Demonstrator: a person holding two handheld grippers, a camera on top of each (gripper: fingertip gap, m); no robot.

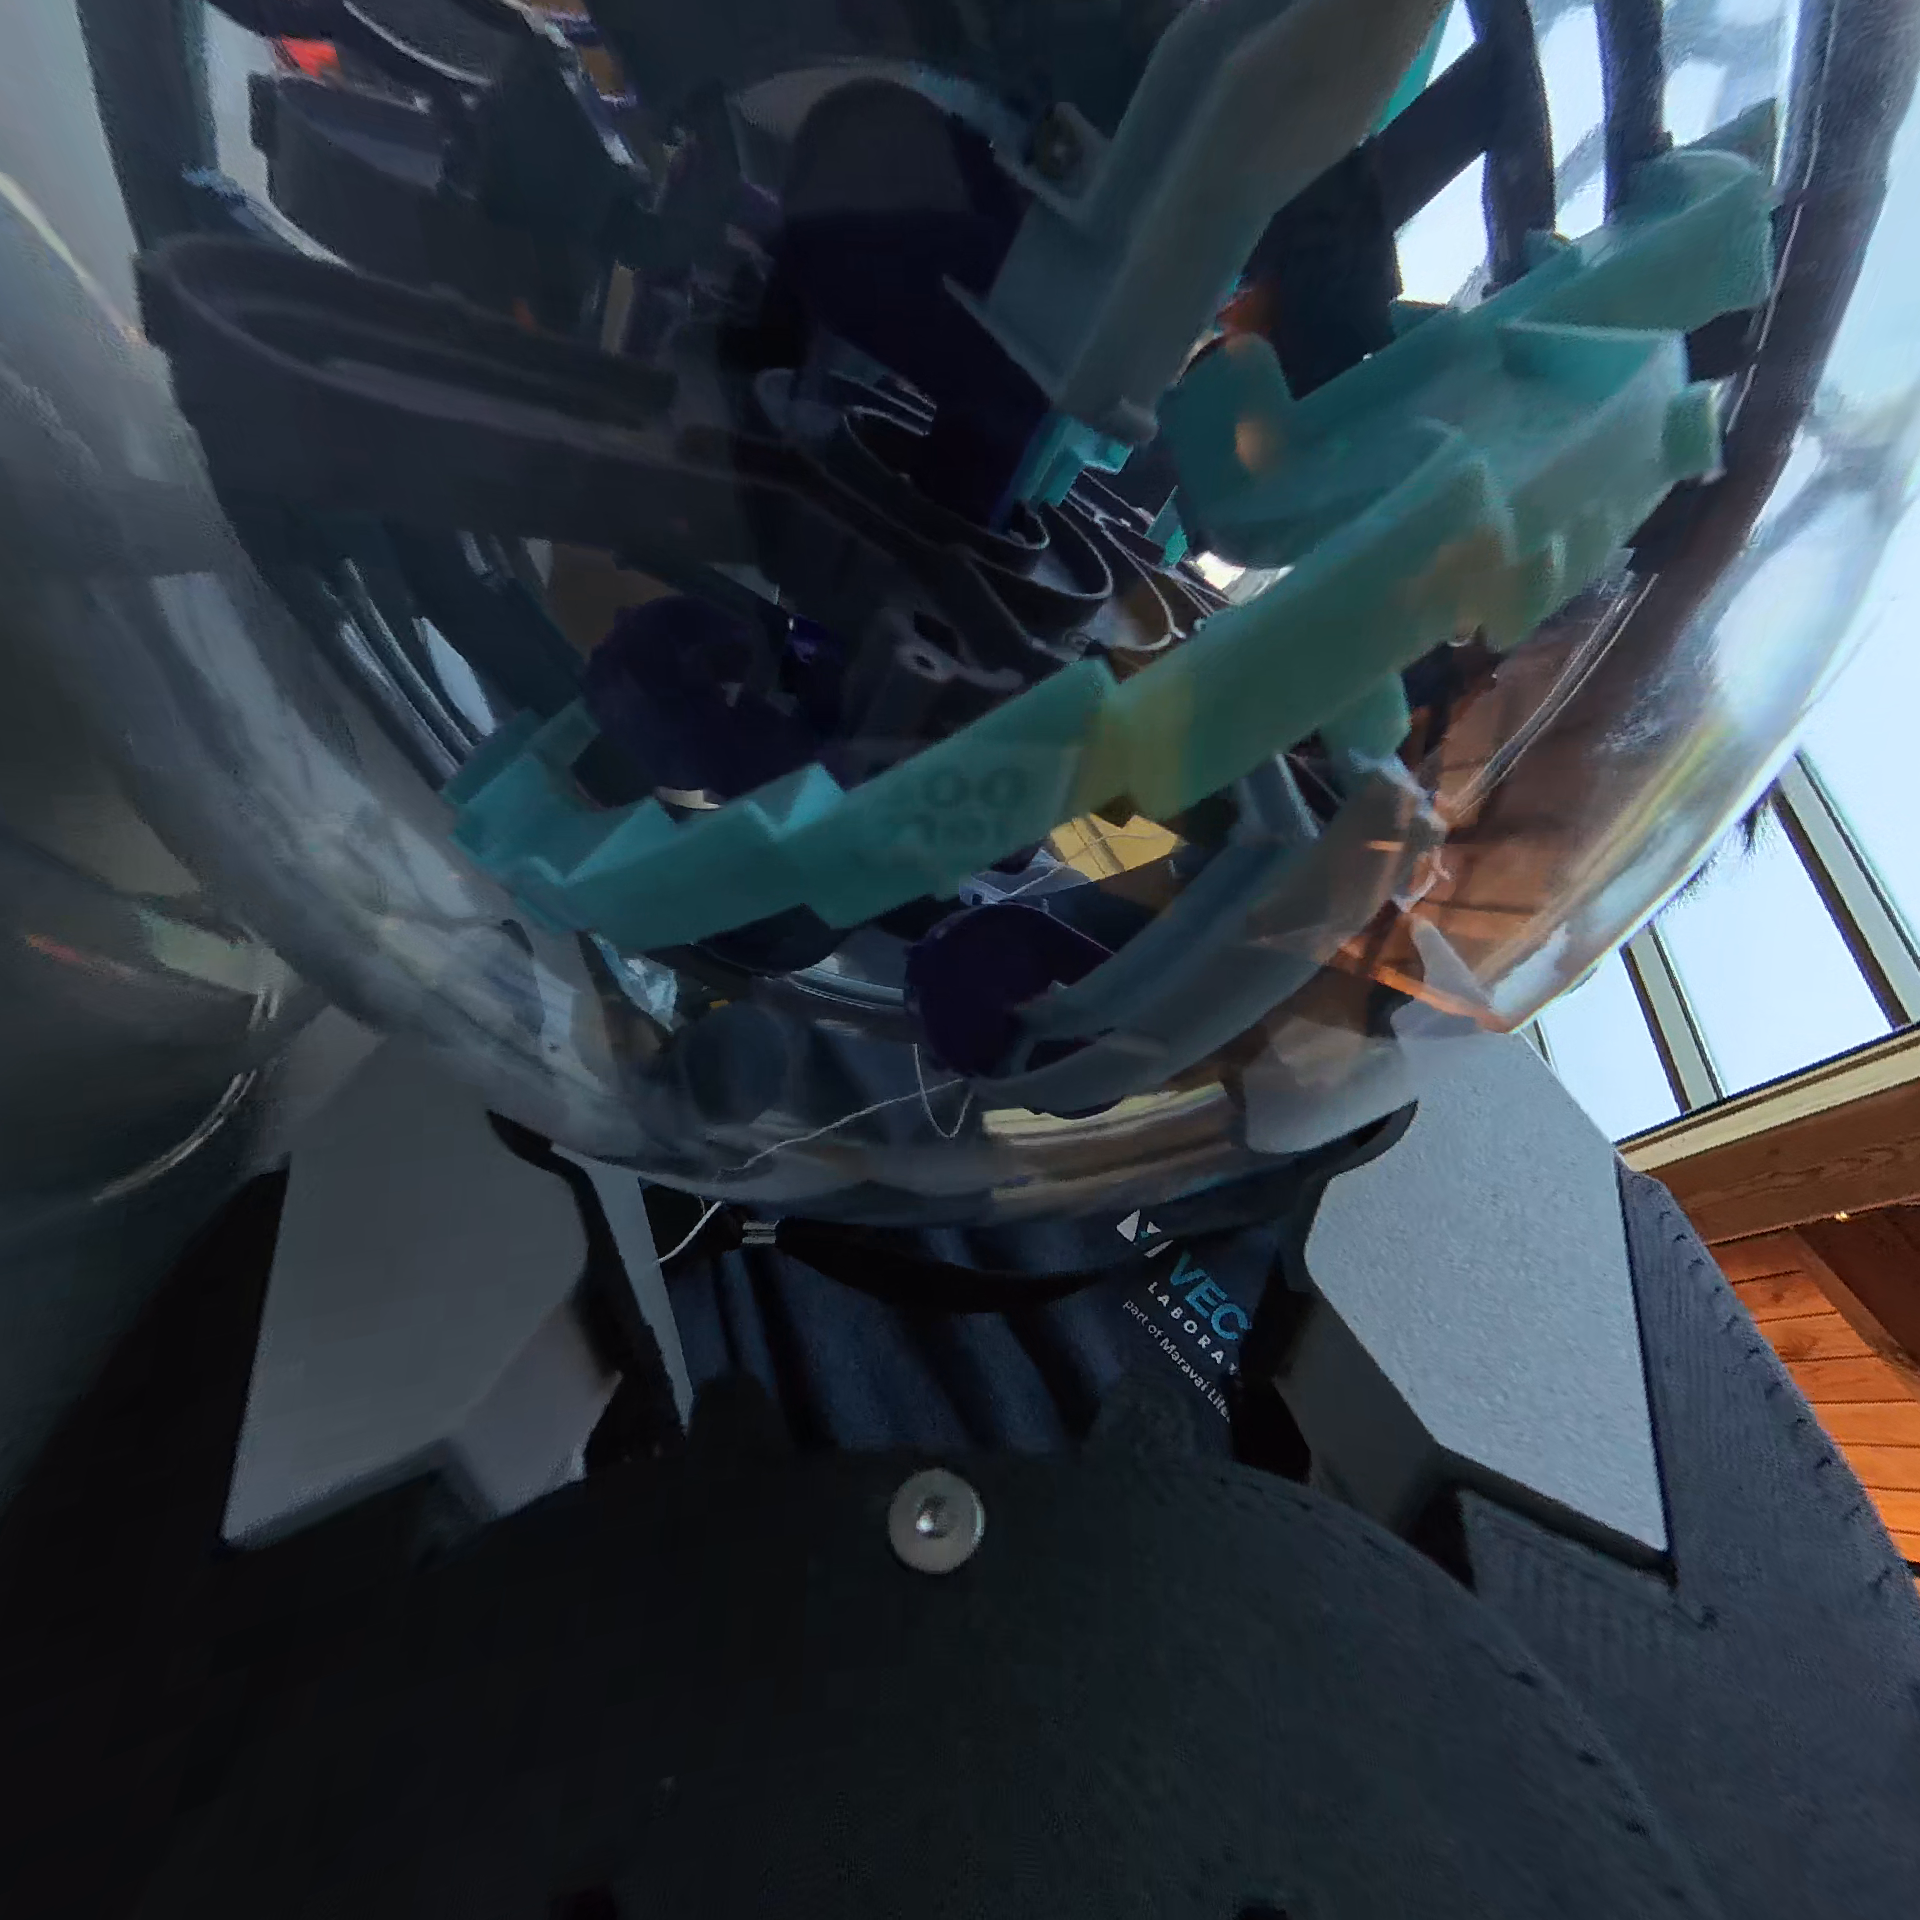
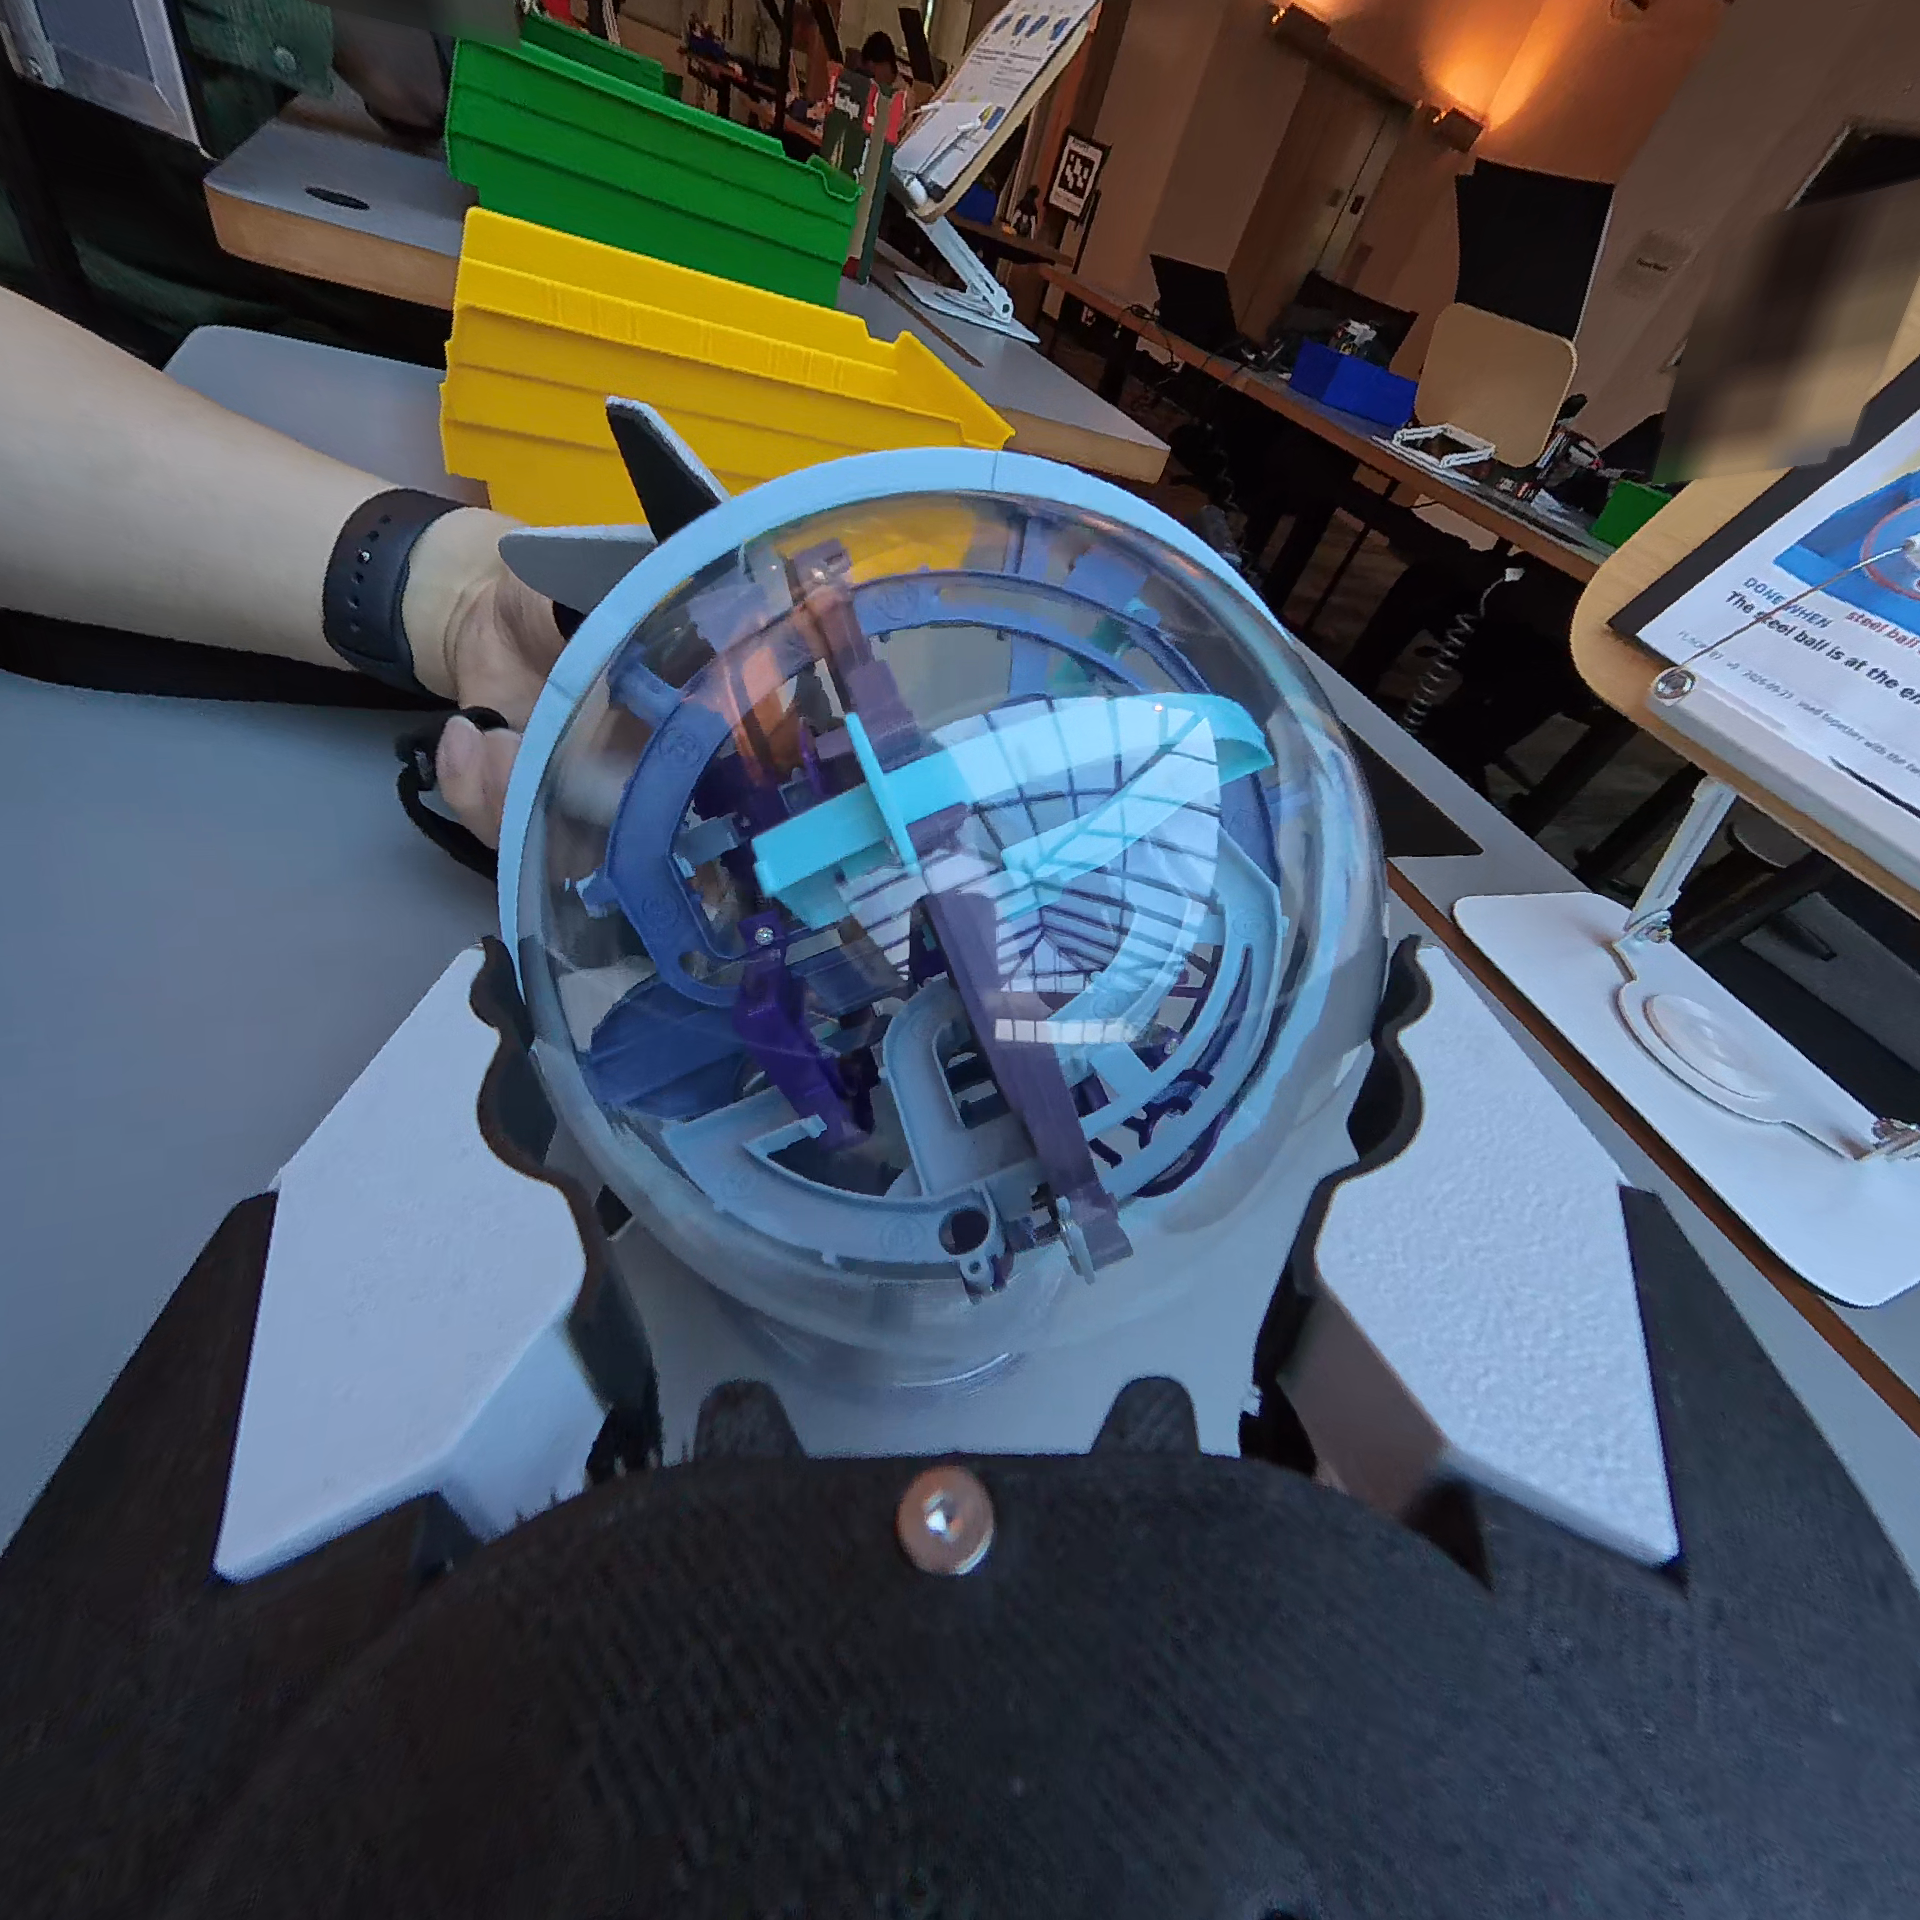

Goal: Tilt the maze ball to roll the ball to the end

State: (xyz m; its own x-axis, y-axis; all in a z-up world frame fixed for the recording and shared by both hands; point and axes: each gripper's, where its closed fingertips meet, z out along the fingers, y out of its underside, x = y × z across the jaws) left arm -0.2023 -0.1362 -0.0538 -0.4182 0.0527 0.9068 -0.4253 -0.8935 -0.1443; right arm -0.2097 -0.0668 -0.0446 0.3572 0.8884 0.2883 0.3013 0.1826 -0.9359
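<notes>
1. Maze ball [image 2: 940, 914], frame centre, is cradled between right tongs [image 2: 940, 1049], which grip its sides above the grey tabletop [image 2: 187, 894].
2. Left tongs [image 1: 935, 1164] clasp its far side from below.
3. Tilting step; steel ball not discernible. Next: slow, coordinated roll.
4. Yellow bins [image 2: 665, 384] upper left and document stand [image 2: 1766, 644] right limit swing.

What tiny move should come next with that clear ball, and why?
Probably a slow, slight tilt of the maze ball, watching for the small steel ball, which I cannot make out on any track. Both the right gripper and the left gripper cradle the globe, so it should turn steadily.
</notes>
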